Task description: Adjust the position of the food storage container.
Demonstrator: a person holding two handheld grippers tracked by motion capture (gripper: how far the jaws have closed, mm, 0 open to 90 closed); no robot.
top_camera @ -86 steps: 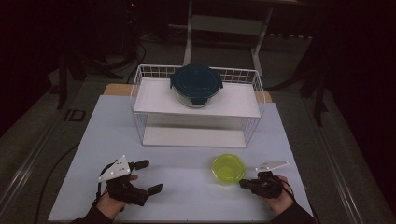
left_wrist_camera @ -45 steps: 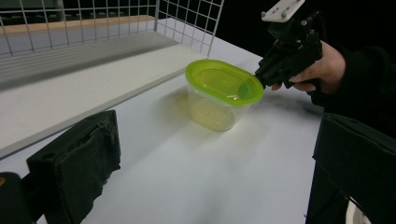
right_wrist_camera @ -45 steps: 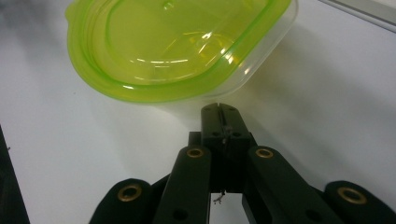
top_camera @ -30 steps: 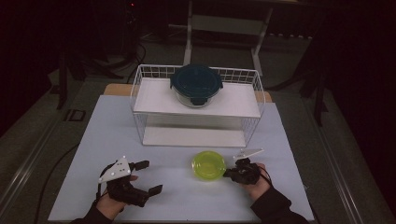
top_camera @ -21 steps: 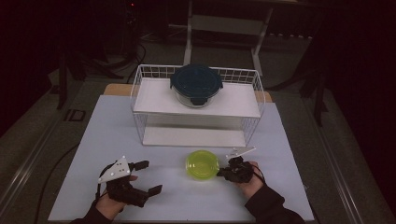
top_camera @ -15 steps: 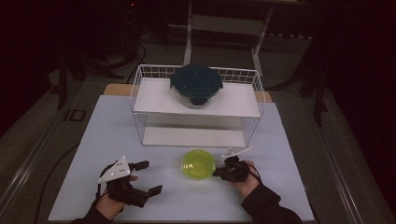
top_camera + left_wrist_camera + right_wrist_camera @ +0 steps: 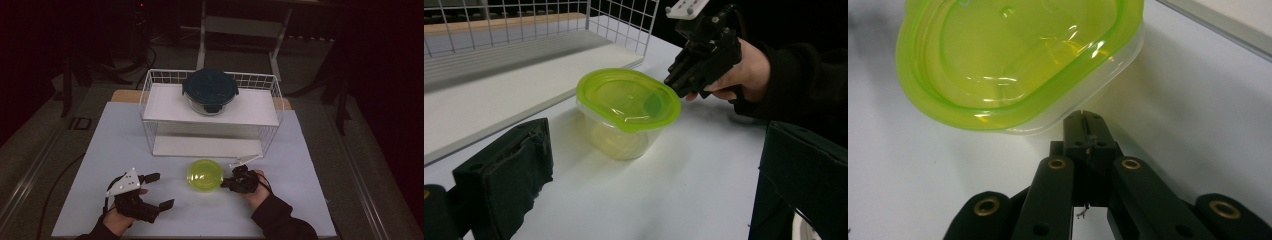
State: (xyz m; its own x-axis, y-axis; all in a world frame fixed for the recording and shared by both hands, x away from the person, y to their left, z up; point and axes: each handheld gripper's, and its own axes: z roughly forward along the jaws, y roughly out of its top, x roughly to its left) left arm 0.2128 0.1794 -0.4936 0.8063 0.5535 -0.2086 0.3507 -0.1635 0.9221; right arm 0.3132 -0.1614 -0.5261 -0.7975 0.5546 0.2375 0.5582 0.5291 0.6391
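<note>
Green-lidded container (image 7: 205,175) sits on white tabletop (image 7: 300,165), centre-front, just ahead of wire rack (image 7: 210,107) w/ its low shelf. Lies at approx 9 o'clock from right gripper (image 7: 231,183) in high view; from left gripper (image 7: 159,191), approx 2 o'clock and well apart. Right hand clearly nearer.

Right gripper: jaws closed together, nothing between them, tips butted against container's side wall just under lid rim (right gripper view (image 7: 1083,120)). Looks like a push, not a grasp. Left gripper: jaws wide open, empty, resting near table at front-left; pads (image 7: 509,175) frame container in left gripper view (image 7: 626,112).

Container: squat, rounded-square tub w/ soft corners, no marked long axis. Body clear, thin plastic, glossy; appears empty. Lid translucent lime, smooth, raised rim, shallow dished centre. Likely light, apt to slide on smooth table; could tip or spin if pushed off-centre.

On rack's upper shelf: round glass bowl w/ dark teal clip lid (image 7: 210,90), at 12 o'clock from the tub, well apart.

Next move, judged: more sliding toward 9 o'clock, toward open left jaws.
</note>
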